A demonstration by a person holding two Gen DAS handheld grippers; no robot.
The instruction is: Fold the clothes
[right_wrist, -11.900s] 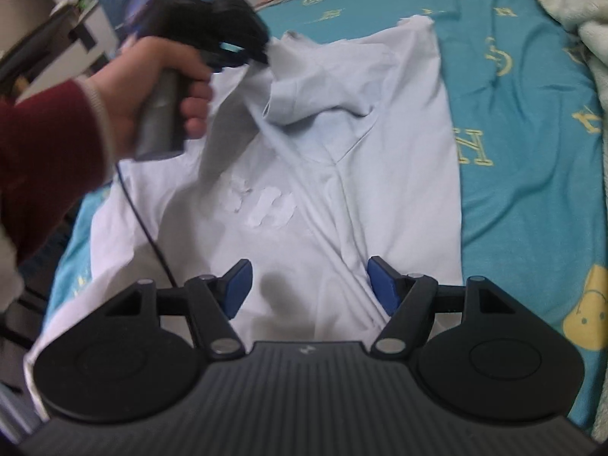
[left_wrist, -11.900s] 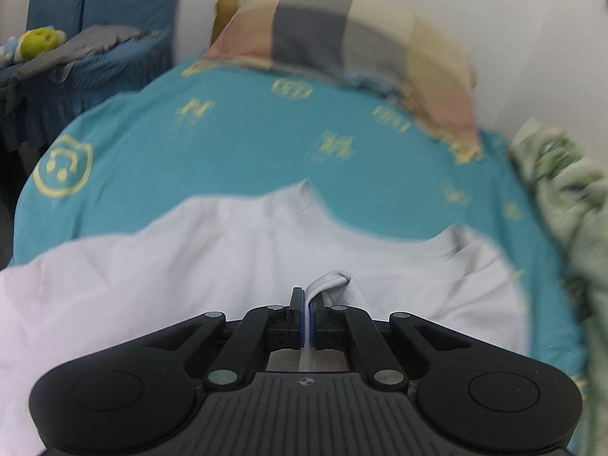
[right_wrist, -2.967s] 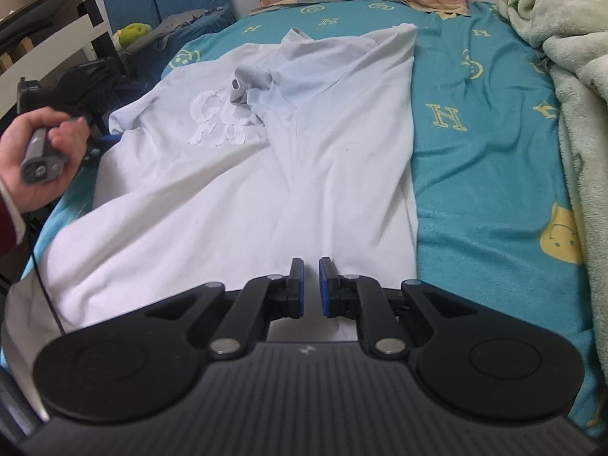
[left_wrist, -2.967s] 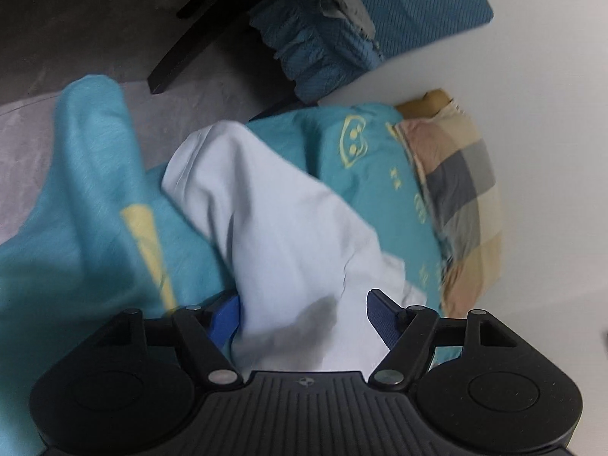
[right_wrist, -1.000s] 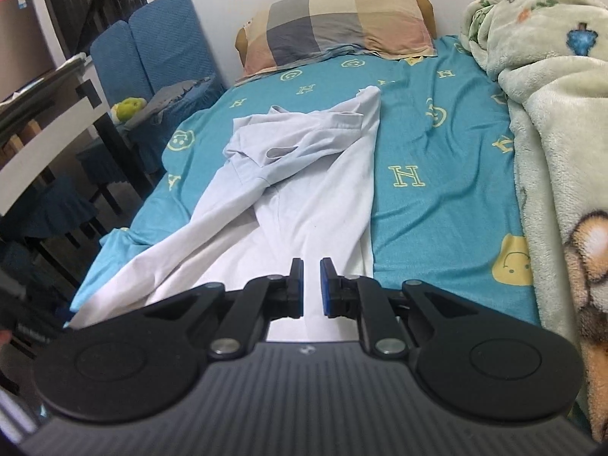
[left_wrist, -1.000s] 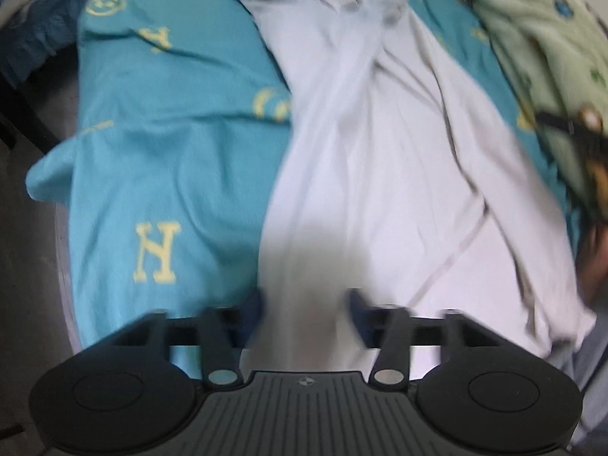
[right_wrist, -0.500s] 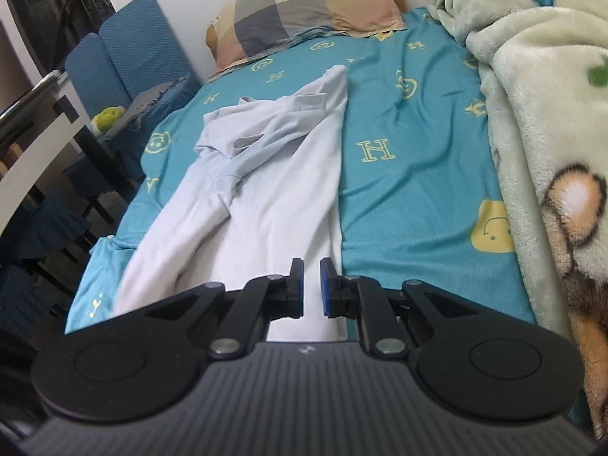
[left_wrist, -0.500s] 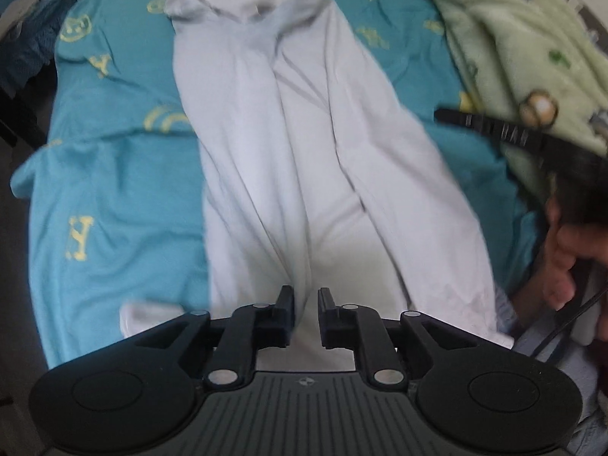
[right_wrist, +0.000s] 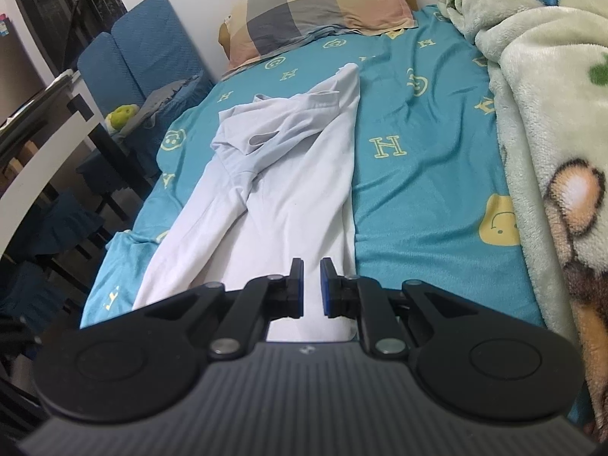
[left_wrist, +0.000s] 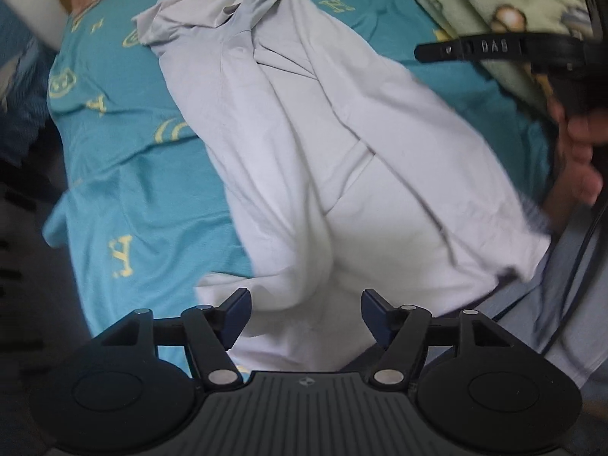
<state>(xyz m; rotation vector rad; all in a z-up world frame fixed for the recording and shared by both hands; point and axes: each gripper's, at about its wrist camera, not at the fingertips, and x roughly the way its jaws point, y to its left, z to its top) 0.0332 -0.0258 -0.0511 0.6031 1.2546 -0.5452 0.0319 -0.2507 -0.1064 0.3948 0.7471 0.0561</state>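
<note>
A white shirt (left_wrist: 334,159) lies lengthwise on the teal bed sheet (left_wrist: 125,174), its sides folded inward and its collar end bunched at the far side. My left gripper (left_wrist: 306,311) is open just above the shirt's near hem, one finger over each side of the cloth, gripping nothing. From the foot of the bed the same shirt (right_wrist: 288,190) runs toward the pillow. Over its near hem hovers my right gripper (right_wrist: 311,290), shut with only a narrow slit between the pads and no cloth pinched.
A green fleece blanket (right_wrist: 551,121) is heaped along the bed's right side. A checked pillow (right_wrist: 323,11) lies at the head. Blue chairs (right_wrist: 133,57) and a dark table stand left of the bed. A hand (left_wrist: 577,174) is near the shirt's right corner.
My left gripper was shut half a second ago and is now open, lower and closer to the hem. The right gripper stays shut and its view has hardly shifted.
</note>
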